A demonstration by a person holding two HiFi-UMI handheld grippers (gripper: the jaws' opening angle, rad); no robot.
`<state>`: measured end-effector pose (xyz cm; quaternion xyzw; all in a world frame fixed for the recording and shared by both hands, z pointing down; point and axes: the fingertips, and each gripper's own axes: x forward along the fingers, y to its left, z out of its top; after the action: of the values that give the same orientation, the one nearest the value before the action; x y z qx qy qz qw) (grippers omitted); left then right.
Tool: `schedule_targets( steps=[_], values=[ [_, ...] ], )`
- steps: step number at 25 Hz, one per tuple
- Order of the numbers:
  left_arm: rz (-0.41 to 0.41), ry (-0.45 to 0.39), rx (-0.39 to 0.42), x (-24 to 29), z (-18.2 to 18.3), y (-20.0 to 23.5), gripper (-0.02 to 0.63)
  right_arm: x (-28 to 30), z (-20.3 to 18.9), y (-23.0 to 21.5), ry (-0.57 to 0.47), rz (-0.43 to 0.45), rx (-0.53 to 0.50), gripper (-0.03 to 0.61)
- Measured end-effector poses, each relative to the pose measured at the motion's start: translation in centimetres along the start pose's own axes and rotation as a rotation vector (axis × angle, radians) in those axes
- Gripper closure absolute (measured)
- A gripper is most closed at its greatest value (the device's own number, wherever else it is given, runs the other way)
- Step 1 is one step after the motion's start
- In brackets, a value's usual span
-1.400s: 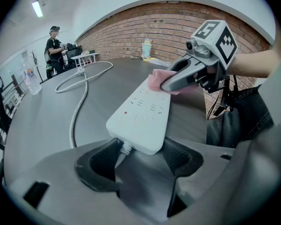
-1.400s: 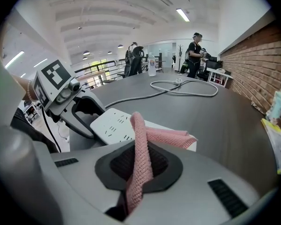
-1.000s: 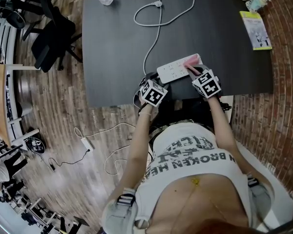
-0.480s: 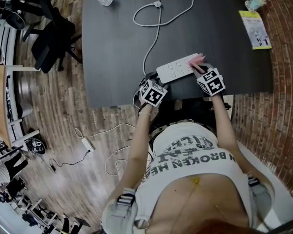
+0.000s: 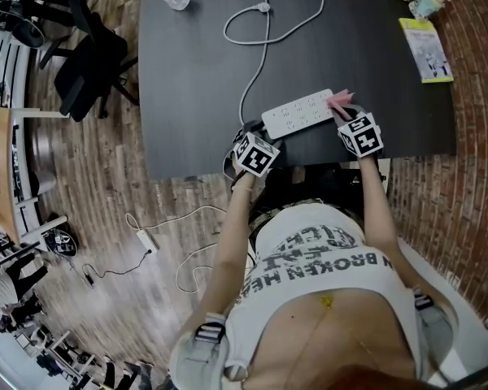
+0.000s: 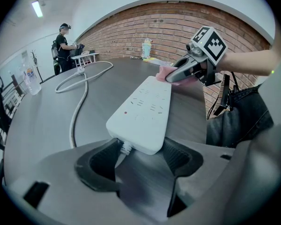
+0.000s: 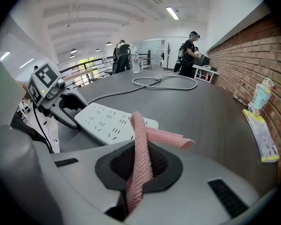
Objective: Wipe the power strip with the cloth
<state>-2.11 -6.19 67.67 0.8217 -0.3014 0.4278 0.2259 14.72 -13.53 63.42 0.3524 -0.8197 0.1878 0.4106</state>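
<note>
Cloth, pink, pinched in my right tool, jaws closed on it; lower end hidden inside tool body. Cloth lies at right end of power strip. Left tool jaws wide apart, flanking strip's cord end; I can't tell if they touch it. Strip near worktop front edge; bare surface beyond, cord looping away.
</note>
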Motion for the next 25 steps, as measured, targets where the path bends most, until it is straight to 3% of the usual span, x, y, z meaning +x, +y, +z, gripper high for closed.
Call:
schedule_targets(
  steps=[18, 25],
  values=[
    [0.001, -0.006, 0.000, 0.1, -0.2, 0.1, 0.330, -0.2, -0.3, -0.6, -0.011, -0.039, 0.030, 0.561],
    [0.008, -0.034, 0.048, -0.9, -0.2, -0.3, 0.330, -1.1, 0.9, 0.2, -0.113, -0.008, 0.073, 0.561]
  ],
)
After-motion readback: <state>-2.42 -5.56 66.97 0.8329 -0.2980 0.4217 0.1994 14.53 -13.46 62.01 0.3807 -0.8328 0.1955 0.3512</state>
